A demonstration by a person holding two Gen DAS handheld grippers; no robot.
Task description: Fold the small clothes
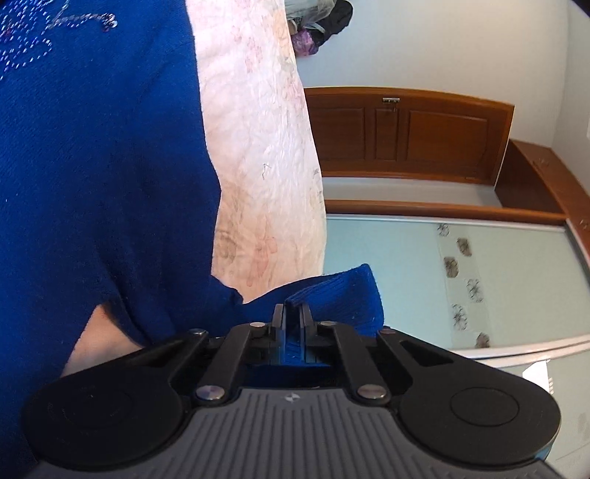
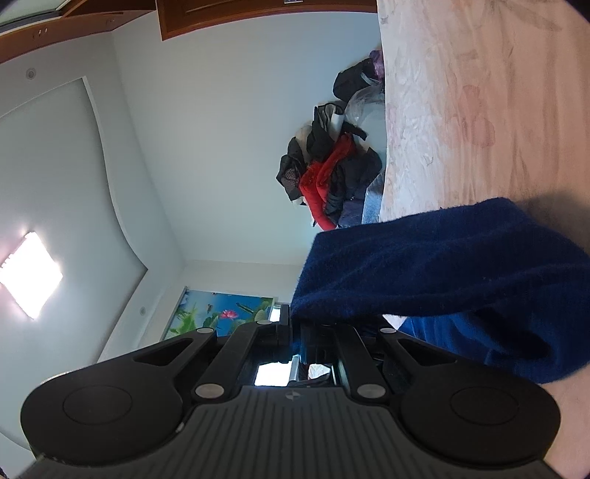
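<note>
A blue knit sweater (image 1: 103, 154) with beaded stitching near its top lies on a pale floral bedspread (image 1: 258, 147); both views are rolled sideways. My left gripper (image 1: 293, 307) is shut on a ribbed blue edge of the sweater (image 1: 332, 294), which sticks up between the jaws. In the right wrist view the same blue sweater (image 2: 442, 265) drapes from my right gripper (image 2: 295, 320), whose jaws are shut on its edge. The bedspread (image 2: 479, 92) runs behind it.
A heap of dark and red clothes (image 2: 328, 169) sits at the bed's far end, seen small in the left view as a dark pile (image 1: 320, 25). Wooden cabinets (image 1: 405, 132) and a pale wall with a mirrored panel (image 1: 461, 280) stand beyond the bed. A bright ceiling light (image 2: 29, 272) glares.
</note>
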